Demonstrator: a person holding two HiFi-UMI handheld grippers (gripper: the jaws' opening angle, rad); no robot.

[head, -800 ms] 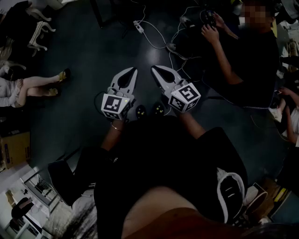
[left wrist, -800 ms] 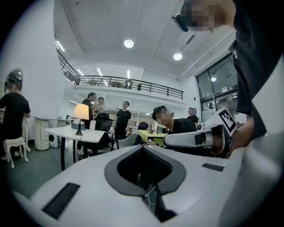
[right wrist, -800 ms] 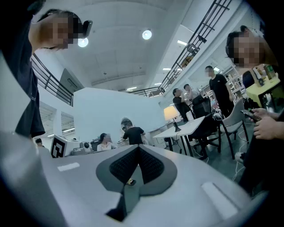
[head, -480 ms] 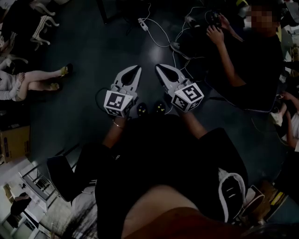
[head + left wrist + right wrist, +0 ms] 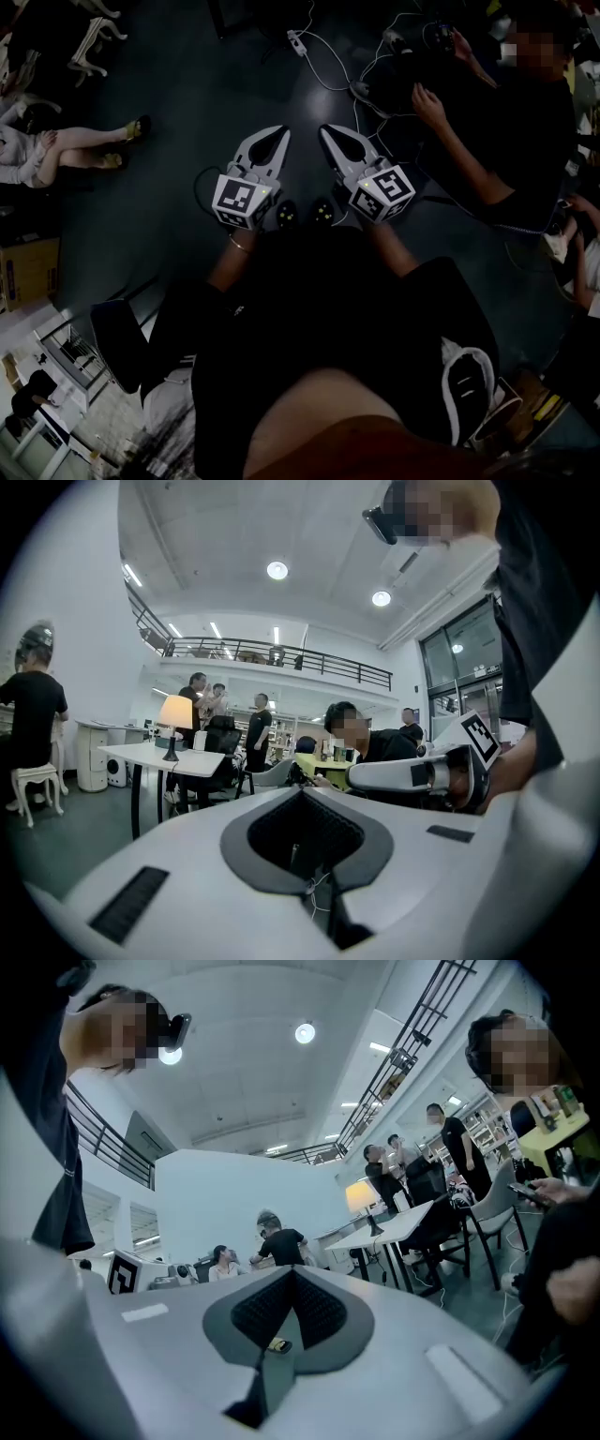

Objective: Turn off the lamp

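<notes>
Lamp (image 5: 174,720) location: we find it upright on a white tabletop (image 5: 141,754), well apart from both tools, with its pale shade glowing. The right tool's camera shows the same lamp (image 5: 363,1198) on that tabletop, again far off. In both views its stem and base read only as a dark silhouette. Its switch is too small for us to make out.

Several people stand behind the tabletop, and an office chair (image 5: 222,735) partly blocks our view of them.

Left tool (image 5: 278,133): jaws closed tip to tip. The padded hollow behind the tips holds nothing.

Right tool (image 5: 328,131): jaws likewise together and holding nothing.

We see both tools held side by side, close but not touching, in front of the operator's body and roughly level. The left tool's camera catches the right tool from the side, with its marker cube (image 5: 478,739) cut by the operator's arm.

The head view is dim. It shows a dark floor (image 5: 187,112) with white cables (image 5: 323,70) and a seated person (image 5: 506,131) at the right, partly cut off by the frame edge.
</notes>
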